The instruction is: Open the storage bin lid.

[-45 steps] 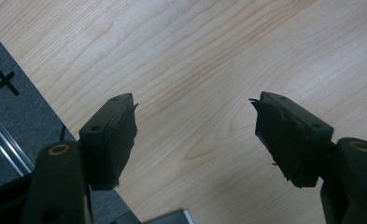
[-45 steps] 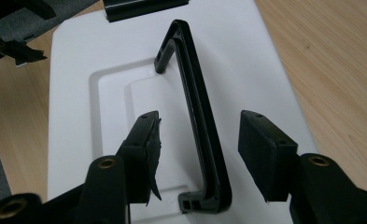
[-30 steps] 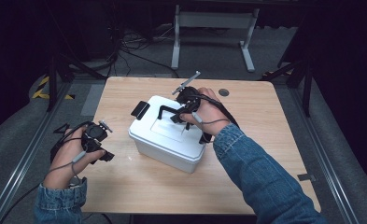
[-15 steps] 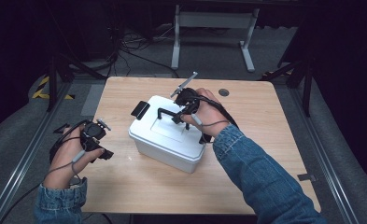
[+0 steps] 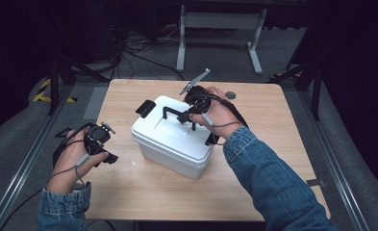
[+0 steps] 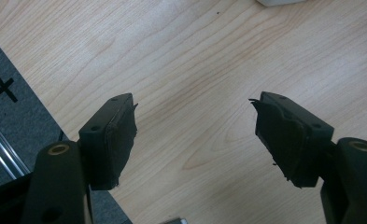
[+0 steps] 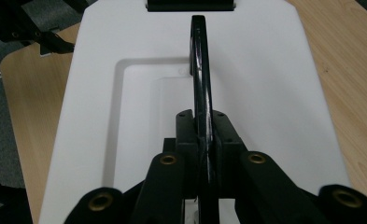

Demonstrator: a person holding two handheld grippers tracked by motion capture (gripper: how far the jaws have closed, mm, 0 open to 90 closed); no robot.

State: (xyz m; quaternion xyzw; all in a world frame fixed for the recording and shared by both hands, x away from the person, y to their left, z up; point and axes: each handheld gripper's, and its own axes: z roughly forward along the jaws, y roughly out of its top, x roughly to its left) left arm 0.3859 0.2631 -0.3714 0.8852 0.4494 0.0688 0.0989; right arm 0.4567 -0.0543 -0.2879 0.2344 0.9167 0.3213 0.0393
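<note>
A white plastic box point(image 5: 170, 144) stands in the middle of the wooden table point(image 5: 273, 110). A black carrying handle point(image 5: 177, 114) stands upright on its lid. My right gripper point(image 5: 189, 115) reaches over the lid from the right and is shut on that handle. In the right gripper view the pads point(image 7: 225, 135) clamp the thin black handle point(image 7: 199, 60) edge-on above the white lid point(image 7: 265, 93). My left gripper point(image 5: 110, 156) hovers over the table left of the box. Its jaws are open point(image 6: 195, 126) with only bare wood point(image 6: 195, 60) between them.
A black latch point(image 5: 145, 108) sticks out at the box's far-left end. A dark round hole point(image 5: 231, 95) sits near the table's far edge. Metal rails run along both sides on the grey floor, and a metal stand point(image 5: 220, 21) is behind the table.
The right hand has shifted slightly at the handle on the lid. The left hand and the box have stayed where they were.
</note>
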